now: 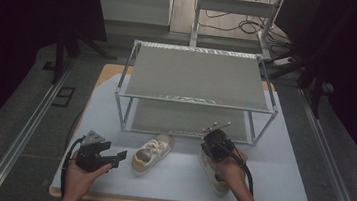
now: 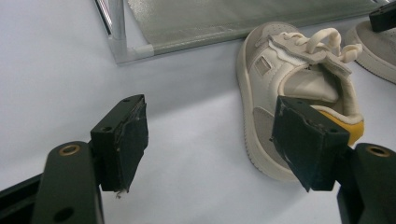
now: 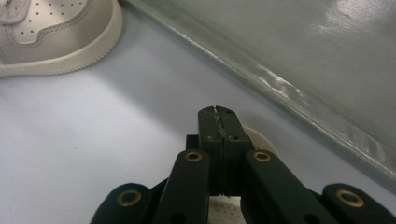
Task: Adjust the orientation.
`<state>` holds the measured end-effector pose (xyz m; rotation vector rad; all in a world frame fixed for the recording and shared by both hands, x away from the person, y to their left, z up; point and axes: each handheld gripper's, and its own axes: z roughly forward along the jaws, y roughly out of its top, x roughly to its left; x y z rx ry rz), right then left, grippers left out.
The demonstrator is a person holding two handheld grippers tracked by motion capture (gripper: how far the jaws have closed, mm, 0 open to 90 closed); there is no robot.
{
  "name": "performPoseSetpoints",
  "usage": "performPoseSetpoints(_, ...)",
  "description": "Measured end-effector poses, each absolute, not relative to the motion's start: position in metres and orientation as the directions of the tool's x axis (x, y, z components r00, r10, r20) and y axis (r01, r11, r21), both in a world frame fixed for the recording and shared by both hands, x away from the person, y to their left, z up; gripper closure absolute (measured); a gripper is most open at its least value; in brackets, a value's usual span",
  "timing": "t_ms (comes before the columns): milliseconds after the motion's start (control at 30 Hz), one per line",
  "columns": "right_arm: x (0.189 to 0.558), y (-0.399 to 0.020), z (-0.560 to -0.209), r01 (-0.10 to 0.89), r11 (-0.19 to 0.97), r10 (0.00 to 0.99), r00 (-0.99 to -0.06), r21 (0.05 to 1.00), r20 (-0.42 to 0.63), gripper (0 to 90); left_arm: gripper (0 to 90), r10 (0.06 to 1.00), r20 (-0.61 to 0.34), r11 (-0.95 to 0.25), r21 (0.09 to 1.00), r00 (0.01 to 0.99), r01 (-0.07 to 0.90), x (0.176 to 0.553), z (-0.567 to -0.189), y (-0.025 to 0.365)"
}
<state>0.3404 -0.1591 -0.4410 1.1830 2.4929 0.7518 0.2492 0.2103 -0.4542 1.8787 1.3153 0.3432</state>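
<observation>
Right fingers (image 3: 218,122) pressed flat together above perforated sneaker (image 1: 213,177); left fingers (image 2: 126,140) wide, empty (yellow-heeled sneaker (image 2: 299,88), puffy laces, near my left pad).

Table top (image 1: 281,156): smooth, matt, pale sheet. Shoe rack (image 1: 196,102): polished metal tubes in white plastic corner joints, with shelves of grey woven cloth showing a slight sheen. Left sneaker (image 2: 299,88): cream, leather-like upper – smooth, matt – perforated toe, flat cloth laces, ribbed rubber sole, yellow heel lining. Left gripper (image 2: 210,140) and right gripper (image 3: 218,122): matt black plastic jaws, worn rough pads, brass-coloured pivot bushings.
</observation>
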Motion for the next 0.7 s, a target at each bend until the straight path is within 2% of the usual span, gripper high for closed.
performPoseSetpoints(400,0.338,-0.177,-0.442,0.629,0.497,0.79,-0.613,0.597,-0.013,89.7,27.1,0.88,-0.212,-0.144,0.734,0.426,0.664,0.25,-0.455,0.208)
performPoseSetpoints(533,0.323,-0.186,-0.431,0.6,0.464,0.79,-0.613,0.652,0.001,89.7,27.0,0.878,-0.213,-0.147,0.733,0.429,0.664,0.25,-0.456,0.207)
performPoseSetpoints(700,0.296,-0.217,-0.421,0.586,0.403,0.808,-0.589,0.703,0.028,89.7,27.0,0.877,-0.212,-0.151,0.731,0.432,0.665,0.25,-0.456,0.206)
